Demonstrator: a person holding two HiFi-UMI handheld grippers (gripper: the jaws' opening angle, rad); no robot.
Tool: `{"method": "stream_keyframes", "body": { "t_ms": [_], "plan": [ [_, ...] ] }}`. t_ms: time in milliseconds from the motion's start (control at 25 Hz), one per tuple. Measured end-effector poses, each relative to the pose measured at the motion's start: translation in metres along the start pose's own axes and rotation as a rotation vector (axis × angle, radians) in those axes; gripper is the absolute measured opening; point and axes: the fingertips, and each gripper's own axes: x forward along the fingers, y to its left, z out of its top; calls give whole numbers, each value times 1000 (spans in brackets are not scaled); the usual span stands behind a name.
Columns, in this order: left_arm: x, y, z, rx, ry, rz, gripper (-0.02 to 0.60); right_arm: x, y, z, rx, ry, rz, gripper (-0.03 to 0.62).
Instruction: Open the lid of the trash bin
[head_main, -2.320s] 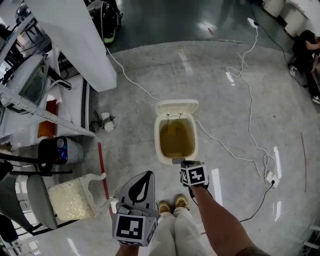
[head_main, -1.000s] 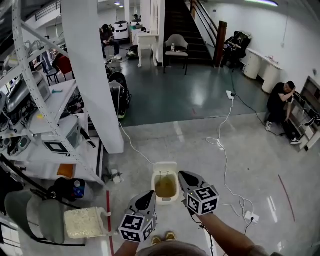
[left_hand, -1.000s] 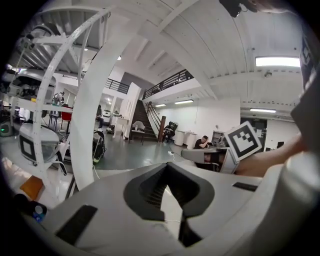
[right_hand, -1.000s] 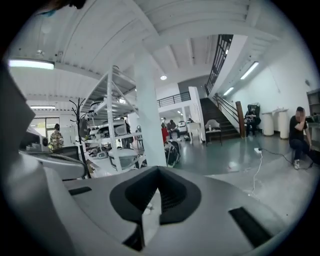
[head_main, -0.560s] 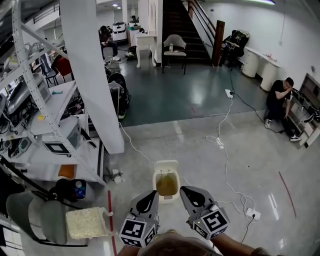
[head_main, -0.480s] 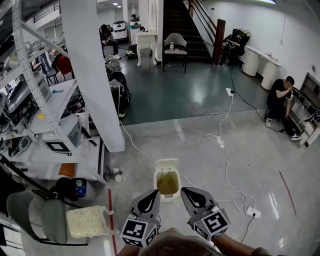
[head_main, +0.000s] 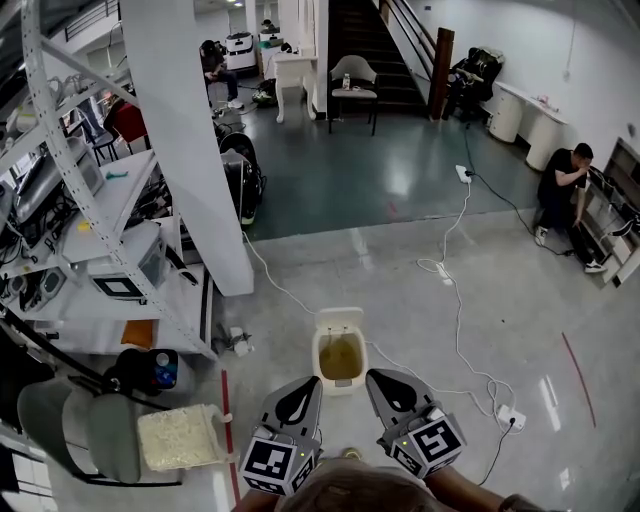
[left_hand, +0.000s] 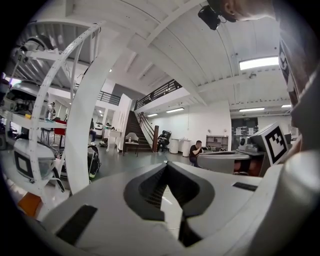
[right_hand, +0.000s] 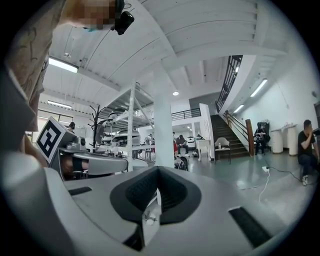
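Jaws pressed together, gripping nothing, on both left gripper (head_main: 303, 388) and right gripper (head_main: 380, 378), side by side at the near edge. Just beyond, between the tips, trash bin (head_main: 319, 358) on the floor (head_main: 420, 270), lid (head_main: 338, 320) flipped up at its far side

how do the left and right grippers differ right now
The left gripper sits below and left of the trash bin in the head view, leaning right; the right gripper sits below and right of it, leaning left. The left gripper's marker cube faces the head camera almost squarely; the right gripper's marker cube is turned more askew. Shared: both are shut with nothing between the jaws, and neither touches the bin, whose lid stands open.
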Motion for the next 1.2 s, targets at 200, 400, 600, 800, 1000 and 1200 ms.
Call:
{"method": "stream_keyframes", "body": {
  "t_ms": [200, 400, 600, 800, 1000, 1200],
  "plan": [
    [-1, 1, 0, 5, 10, -10, -6, 2, 8, 0, -13, 19, 16, 32],
    [0, -1, -2, 6, 21, -23, -6, 2, 14, -2, -24, 29, 35, 31],
    [3, -2, -2, 1, 31, -27, -6, 3, 12, -1, -13, 30, 44, 31],
    [12, -5, 0, 3, 33, -26, -6, 1, 0, 1, -8, 20, 38, 31],
    [18, -12, 0, 9, 39, -31, -6, -1, -8, 2, -9, 14, 41, 31],
    [23, -13, -1, 12, 53, -28, -6, -1, -14, 1, -10, 13, 44, 31]
  ]
}}
